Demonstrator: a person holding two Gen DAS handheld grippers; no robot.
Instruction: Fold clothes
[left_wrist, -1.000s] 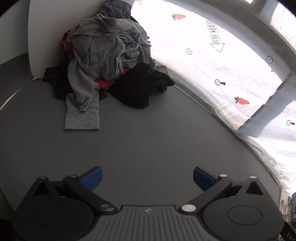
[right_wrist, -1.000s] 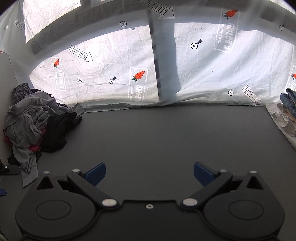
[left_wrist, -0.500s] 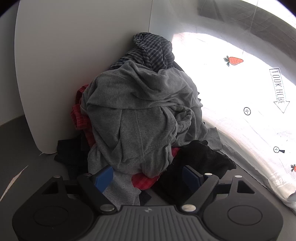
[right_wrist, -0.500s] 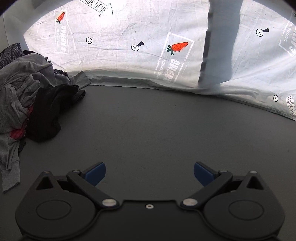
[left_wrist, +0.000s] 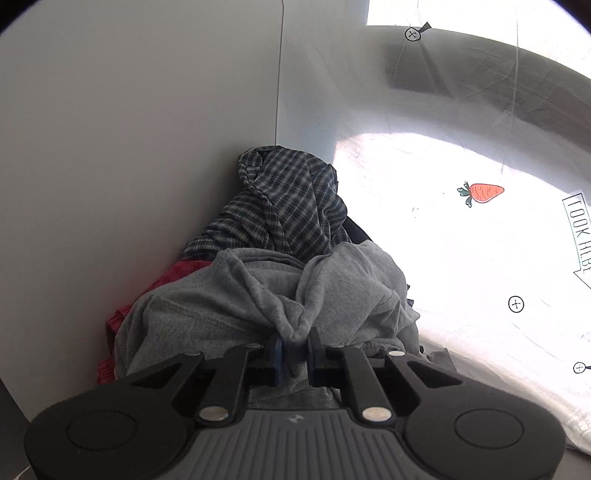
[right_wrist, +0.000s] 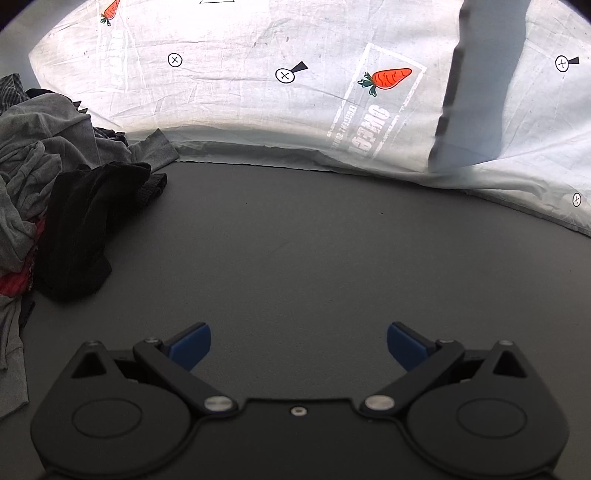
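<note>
A heap of clothes lies in the corner against a white panel. On top is a grey garment, and my left gripper is shut on a pinched fold of it. Behind it lies a dark plaid shirt; a red garment shows at the left underneath. In the right wrist view the same heap sits at the far left, with the grey garment and a black garment. My right gripper is open and empty, low over the dark grey table.
A white sheet printed with carrots and arrows hangs along the table's far edge. A white panel stands directly behind the heap. A dark post shows behind the sheet at the right.
My left gripper moved forward into the heap and shut on the grey garment. My right gripper moved forward, closer to the sheet, and stayed open.
</note>
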